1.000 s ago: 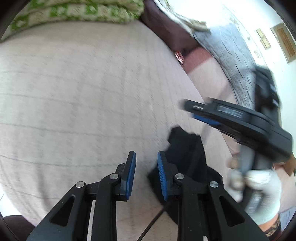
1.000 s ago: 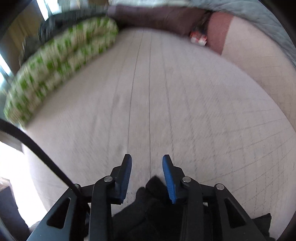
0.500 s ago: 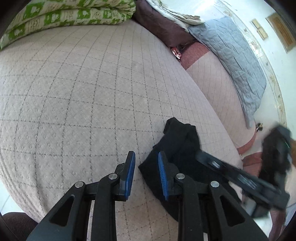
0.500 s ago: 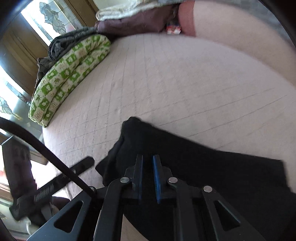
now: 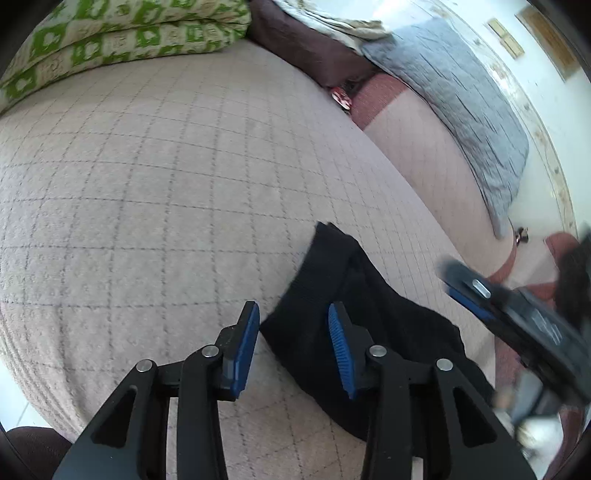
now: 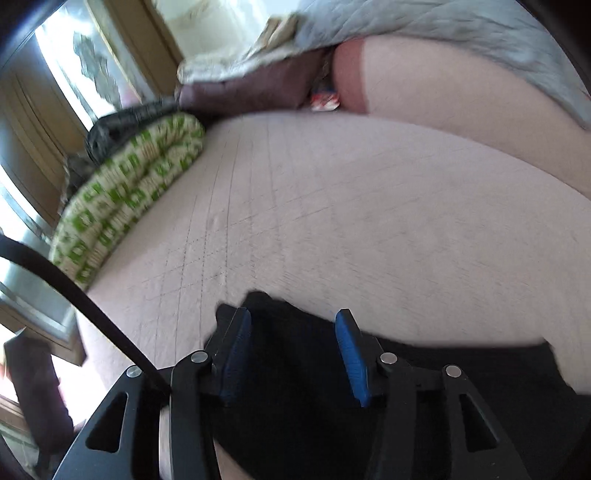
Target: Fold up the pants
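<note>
Loosely crumpled black pants (image 5: 369, 314), quilted bedspread (image 5: 147, 184)

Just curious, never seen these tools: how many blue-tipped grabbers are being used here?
2. The left gripper hovers at the black pants' edge; the right gripper is over them. More could be out of view.

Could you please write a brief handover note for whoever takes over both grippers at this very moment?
Left gripper: open, holding nothing, poised at the near edge of the black pants.
Right gripper: open, holding nothing, over the pants; its view is motion-blurred.
Pants: bunched in a dark heap near the front edge of the quilted bed cover; how much of them is folded cannot be told.
Done: nothing that shows as a neat fold.
Left: probably grasp an edge with each gripper, spread the pants flat on the cover, then fold. The green patterned blanket lies well clear at the far side.
</note>
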